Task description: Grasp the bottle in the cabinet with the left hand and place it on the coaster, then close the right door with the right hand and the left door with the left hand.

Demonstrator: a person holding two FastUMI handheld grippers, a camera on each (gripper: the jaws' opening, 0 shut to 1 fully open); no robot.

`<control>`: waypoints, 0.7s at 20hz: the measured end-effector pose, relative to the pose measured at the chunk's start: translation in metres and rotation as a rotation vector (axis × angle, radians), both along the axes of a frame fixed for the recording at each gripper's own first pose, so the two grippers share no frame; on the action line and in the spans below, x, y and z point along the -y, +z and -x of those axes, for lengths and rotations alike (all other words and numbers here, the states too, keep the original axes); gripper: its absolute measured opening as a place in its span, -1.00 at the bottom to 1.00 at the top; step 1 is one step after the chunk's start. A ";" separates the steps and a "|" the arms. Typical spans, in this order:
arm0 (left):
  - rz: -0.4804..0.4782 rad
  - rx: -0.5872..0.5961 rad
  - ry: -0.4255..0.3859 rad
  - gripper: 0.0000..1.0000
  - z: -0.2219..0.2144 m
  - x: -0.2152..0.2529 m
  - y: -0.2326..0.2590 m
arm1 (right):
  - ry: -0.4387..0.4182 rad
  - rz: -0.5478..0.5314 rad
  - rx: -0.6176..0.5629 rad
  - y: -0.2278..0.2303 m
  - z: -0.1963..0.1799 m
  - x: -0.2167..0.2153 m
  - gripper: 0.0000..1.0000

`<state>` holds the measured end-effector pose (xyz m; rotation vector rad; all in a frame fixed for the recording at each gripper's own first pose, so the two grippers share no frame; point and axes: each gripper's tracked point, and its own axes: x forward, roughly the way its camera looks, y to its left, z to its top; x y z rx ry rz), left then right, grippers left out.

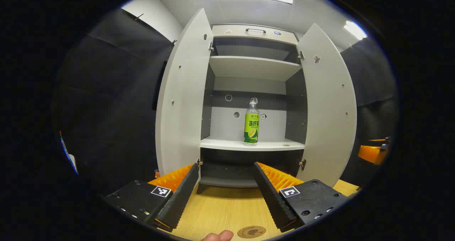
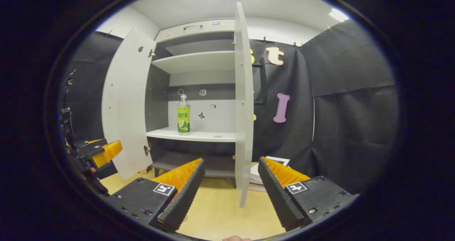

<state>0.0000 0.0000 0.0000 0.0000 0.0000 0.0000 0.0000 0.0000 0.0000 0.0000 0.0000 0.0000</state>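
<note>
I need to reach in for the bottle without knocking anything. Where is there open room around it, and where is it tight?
The bottle stands upright mid-shelf; bare shelf lies on both sides of it, out to the cabinet's side walls, with open height above. Both doors, left door and right door, are swung wide, leaving a clear gap. Bare tabletop runs from the cabinet to the coaster.

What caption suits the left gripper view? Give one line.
Open hand-held gripper faces the bottle standing on the open cabinet's shelf, coaster on the table below.
</note>
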 end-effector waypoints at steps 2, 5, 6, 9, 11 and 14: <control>-0.010 -0.004 0.002 1.00 0.001 -0.001 0.000 | 0.006 -0.003 0.000 0.000 -0.001 -0.002 0.87; -0.016 -0.011 0.002 0.89 0.002 -0.002 -0.002 | 0.018 -0.003 -0.006 -0.001 0.000 -0.005 0.87; -0.013 -0.014 -0.003 0.90 0.002 -0.001 -0.002 | 0.020 -0.001 -0.006 -0.001 0.000 -0.006 0.87; -0.009 -0.016 -0.007 0.90 0.003 0.002 -0.004 | 0.024 0.015 -0.011 -0.001 0.000 -0.008 0.96; -0.001 -0.030 -0.013 0.99 0.000 0.004 -0.007 | 0.027 0.027 -0.015 -0.003 0.000 -0.008 0.96; 0.008 -0.052 -0.040 0.90 -0.005 0.011 -0.007 | 0.035 0.029 -0.012 -0.003 0.001 -0.011 0.87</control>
